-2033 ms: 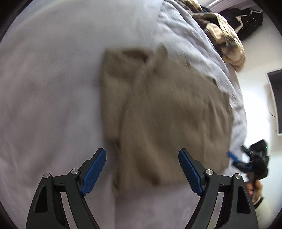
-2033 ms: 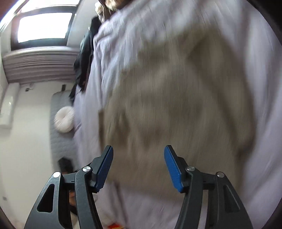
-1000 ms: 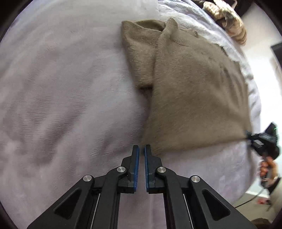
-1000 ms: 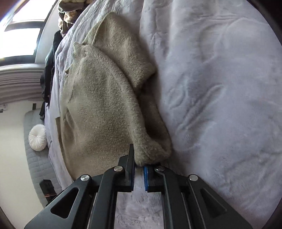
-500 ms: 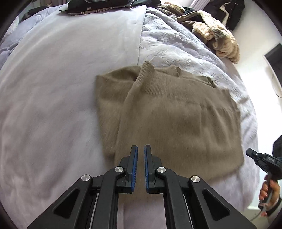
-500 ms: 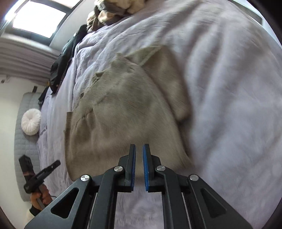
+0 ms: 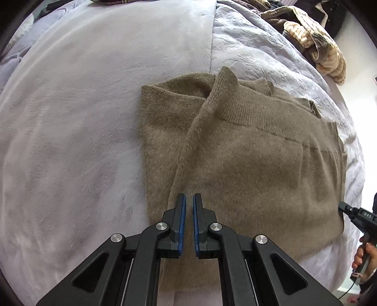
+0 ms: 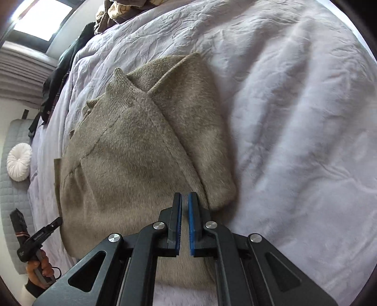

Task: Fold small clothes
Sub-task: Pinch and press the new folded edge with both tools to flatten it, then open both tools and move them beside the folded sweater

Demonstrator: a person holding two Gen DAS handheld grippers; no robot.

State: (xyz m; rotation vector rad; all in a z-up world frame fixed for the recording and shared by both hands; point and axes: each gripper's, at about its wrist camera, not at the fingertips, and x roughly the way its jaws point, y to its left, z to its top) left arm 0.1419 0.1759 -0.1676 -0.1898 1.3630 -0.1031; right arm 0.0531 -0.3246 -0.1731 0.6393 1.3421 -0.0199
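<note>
A tan fuzzy sweater point(image 7: 247, 160) lies flat on a pale lilac bed point(image 7: 82, 141), one sleeve folded in along its left side and the ribbed collar at the far edge. It also shows in the right wrist view point(image 8: 132, 160). My left gripper point(image 7: 187, 200) is shut and empty, held above the sweater's near hem. My right gripper point(image 8: 185, 199) is shut and empty above the sweater's near edge beside the folded sleeve. The other hand-held gripper shows at each view's edge, at the right of the left wrist view point(image 7: 360, 219) and at the lower left of the right wrist view point(image 8: 35, 237).
A heap of striped and dark clothes point(image 7: 315, 40) lies at the far right of the bed. A quilted grey bench point(image 8: 14, 195) with a round white cushion point(image 8: 18, 162) stands beside the bed. A window point(image 8: 42, 21) is behind.
Both grippers closed from open about a second ago. They have since lifted away from the sweater's hem and now hover empty over it. The sweater lies still.
</note>
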